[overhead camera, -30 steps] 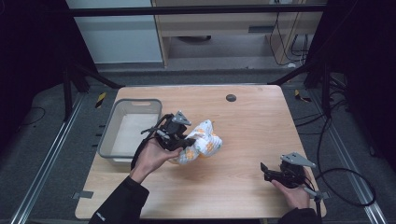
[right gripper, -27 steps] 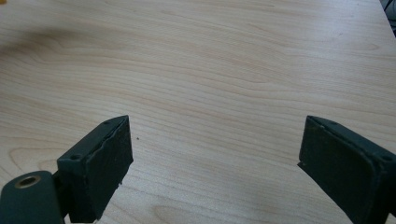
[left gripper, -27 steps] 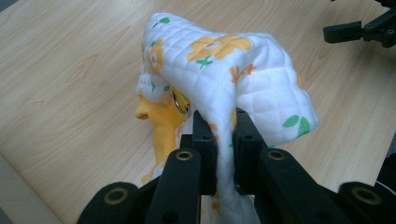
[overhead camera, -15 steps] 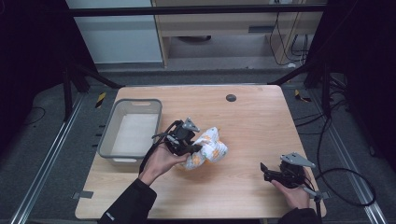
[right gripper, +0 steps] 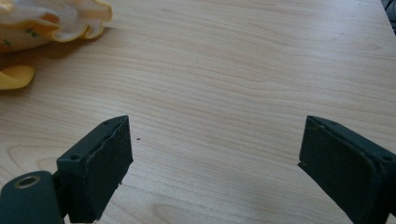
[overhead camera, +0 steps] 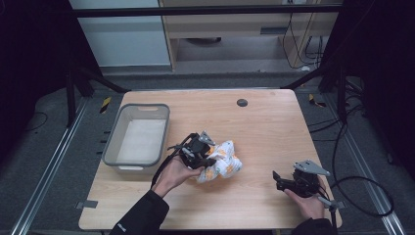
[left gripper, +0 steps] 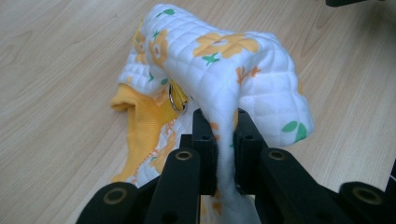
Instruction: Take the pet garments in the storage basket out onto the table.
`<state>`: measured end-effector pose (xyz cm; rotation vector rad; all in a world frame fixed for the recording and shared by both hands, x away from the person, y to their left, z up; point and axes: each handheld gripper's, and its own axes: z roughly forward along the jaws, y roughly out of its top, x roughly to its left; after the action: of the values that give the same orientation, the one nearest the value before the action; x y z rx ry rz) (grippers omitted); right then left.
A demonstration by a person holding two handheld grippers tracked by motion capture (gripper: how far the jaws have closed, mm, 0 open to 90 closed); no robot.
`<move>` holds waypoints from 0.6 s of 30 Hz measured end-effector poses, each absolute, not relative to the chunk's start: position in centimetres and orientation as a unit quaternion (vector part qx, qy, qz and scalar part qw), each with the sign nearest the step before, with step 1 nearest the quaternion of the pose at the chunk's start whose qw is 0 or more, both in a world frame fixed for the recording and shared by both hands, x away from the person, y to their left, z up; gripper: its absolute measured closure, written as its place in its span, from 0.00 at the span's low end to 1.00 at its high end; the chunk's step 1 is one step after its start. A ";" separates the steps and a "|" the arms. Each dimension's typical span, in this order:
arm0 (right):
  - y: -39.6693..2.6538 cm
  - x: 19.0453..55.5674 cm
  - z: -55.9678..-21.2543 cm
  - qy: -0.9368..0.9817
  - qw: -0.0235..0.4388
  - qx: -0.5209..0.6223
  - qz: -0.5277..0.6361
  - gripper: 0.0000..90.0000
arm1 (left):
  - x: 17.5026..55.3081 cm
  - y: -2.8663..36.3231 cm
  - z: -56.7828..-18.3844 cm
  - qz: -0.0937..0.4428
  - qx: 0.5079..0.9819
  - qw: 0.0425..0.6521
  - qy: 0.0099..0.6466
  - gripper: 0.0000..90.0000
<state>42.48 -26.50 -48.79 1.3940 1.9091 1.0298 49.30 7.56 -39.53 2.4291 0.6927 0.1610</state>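
Two tools on desk [overhead camera: 274, 122]: left tool [overhead camera: 208, 160] clamps quilted floral cloth [overhead camera: 222, 160] mid-desk; right tool [overhead camera: 277, 180], jaws spread wide, rests near front right edge.

Left gripper [overhead camera: 208, 159], clamped on the cloth [overhead camera: 222, 160], moved right and nearer, away from the bin [overhead camera: 113, 142]; cloth went along with it, toward table [overhead camera: 264, 122] centre, and its bundle ended up lower and flatter.
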 end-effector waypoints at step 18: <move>-26.5 42.5 -48.8 0.713 0.277 0.519 0.382 0.11 | 48.8 6.6 -42.0 0.044 0.924 0.286 0.249 0.88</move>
<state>42.47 -26.47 -48.82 1.3929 1.9142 1.0257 48.83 6.60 -42.02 2.4706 0.6658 0.1176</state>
